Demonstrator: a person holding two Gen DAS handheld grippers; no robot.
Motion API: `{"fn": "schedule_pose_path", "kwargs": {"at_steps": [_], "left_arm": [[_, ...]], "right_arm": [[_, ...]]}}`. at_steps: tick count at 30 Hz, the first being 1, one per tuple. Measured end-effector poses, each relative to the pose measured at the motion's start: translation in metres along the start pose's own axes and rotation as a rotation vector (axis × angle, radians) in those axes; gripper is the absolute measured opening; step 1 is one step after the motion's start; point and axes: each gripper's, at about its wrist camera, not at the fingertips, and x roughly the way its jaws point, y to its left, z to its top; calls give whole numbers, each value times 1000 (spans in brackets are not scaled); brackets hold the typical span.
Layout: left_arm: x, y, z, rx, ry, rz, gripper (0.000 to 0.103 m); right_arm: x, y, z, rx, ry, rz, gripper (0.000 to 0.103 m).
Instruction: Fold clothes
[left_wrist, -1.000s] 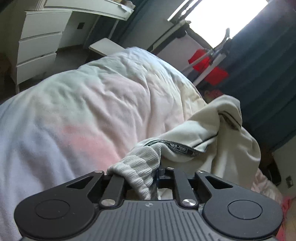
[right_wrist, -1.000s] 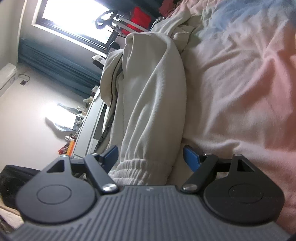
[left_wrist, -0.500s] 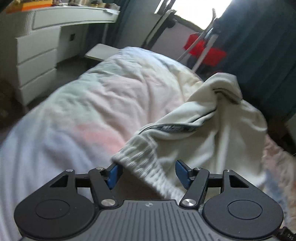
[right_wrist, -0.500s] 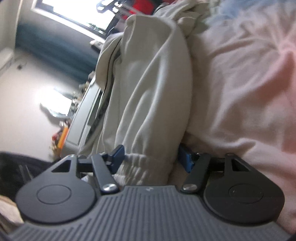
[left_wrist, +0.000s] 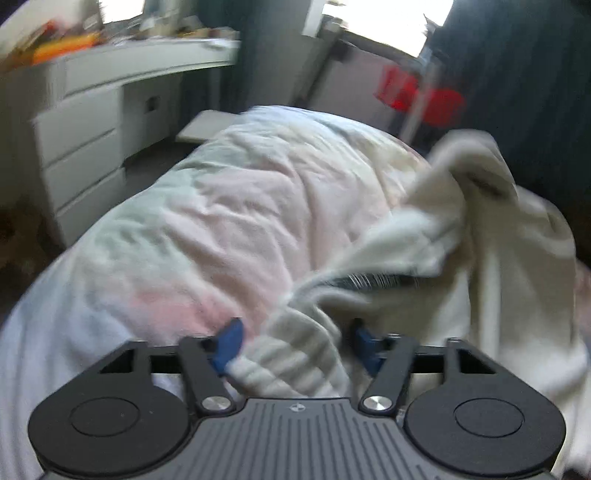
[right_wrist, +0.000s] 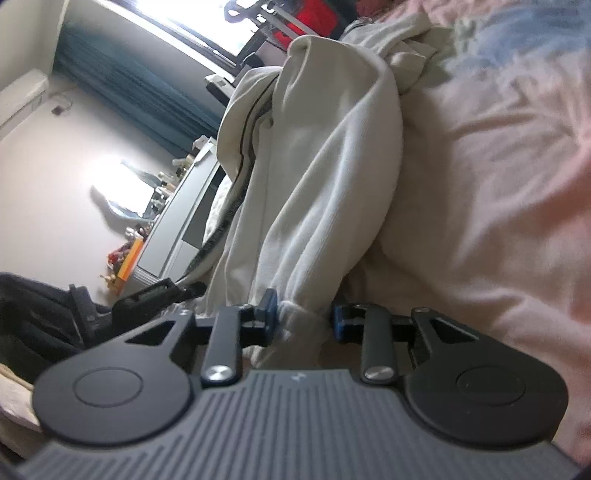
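A cream garment with a black lettered band lies bunched on the pastel duvet. Its ribbed hem sits between the blue pads of my left gripper. Those jaws are closing, and a dark gap still shows at the right pad. In the right wrist view the same garment runs away from me over the duvet. My right gripper is closing, and its pads pinch the gathered cuff.
White drawers and a cluttered desk stand left of the bed. A rack with red cloth and dark curtains are behind it. A dark bundle lies at the lower left of the right wrist view.
My left gripper let go of the ribbed hem, opened wide, then narrowed around it while swinging. The right jaws went from wide apart to pinching the cuff.
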Motion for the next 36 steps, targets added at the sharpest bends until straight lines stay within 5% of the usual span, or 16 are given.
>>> {"fn": "schedule_pose_path", "kwargs": {"at_steps": [6, 13, 16, 20, 25, 29, 32, 36], "left_arm": [[-29, 9, 55, -24, -114, -47, 19], [-24, 35, 170, 71, -224, 148, 18], [6, 48, 199, 133, -236, 237, 18], [62, 64, 201, 133, -141, 283, 22], [91, 84, 191, 84, -90, 294, 33], [68, 84, 182, 97, -102, 311, 61], [33, 70, 172, 132, -143, 296, 81], [-21, 30, 146, 212, -222, 230, 85]], "right_arm": [[-1, 37, -13, -4, 12, 50, 26], [83, 123, -41, 34, 71, 241, 23], [139, 149, -57, -10, 132, 242, 23], [196, 139, -64, 30, 234, 200, 23], [202, 143, -51, 10, 294, 185, 27], [183, 155, -39, -116, 338, 111, 44], [151, 150, -31, -144, 311, 73, 69], [87, 155, -19, -278, 181, 18, 86]]}}
